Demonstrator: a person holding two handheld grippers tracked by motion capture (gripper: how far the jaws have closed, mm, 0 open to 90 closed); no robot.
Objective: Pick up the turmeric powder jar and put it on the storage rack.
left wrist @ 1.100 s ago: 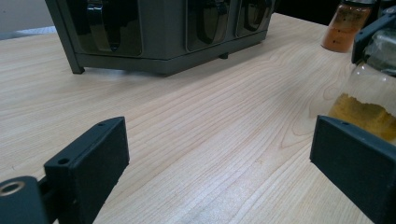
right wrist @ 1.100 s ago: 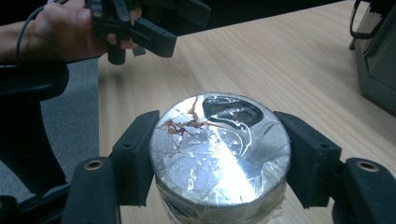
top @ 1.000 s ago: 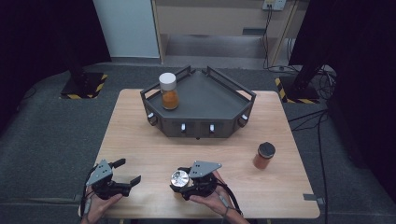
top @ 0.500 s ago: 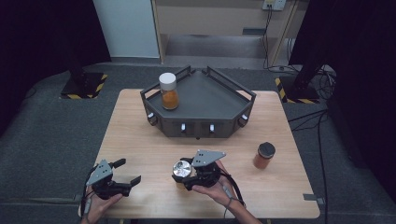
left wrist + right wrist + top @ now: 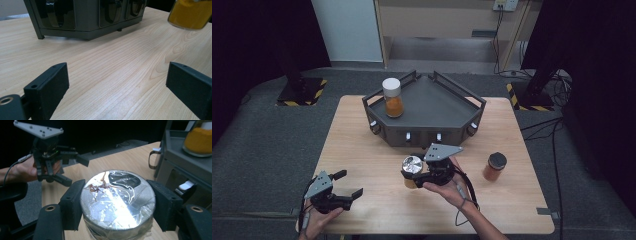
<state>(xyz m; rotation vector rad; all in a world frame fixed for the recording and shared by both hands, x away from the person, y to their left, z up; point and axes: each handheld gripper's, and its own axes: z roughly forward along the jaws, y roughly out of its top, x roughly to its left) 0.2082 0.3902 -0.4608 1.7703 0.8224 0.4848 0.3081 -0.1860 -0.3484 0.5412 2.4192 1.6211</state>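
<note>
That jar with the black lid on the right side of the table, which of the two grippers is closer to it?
The right. The right gripper holds a foil-topped jar in mid-table, just left of the black-lidded jar. The left gripper, jaws open, sits at the table's near left corner, much farther off.

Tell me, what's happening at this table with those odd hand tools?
A person holds a claw in each hand. The right claw is clamped on a foil-topped jar of orange powder and holds it just above the wooden table, in front of a dark tray. A white-lidded jar already stands in that tray; a black-lidded jar waits on the table to the right. The left claw rests open near the table's edge, holding nothing.
</note>
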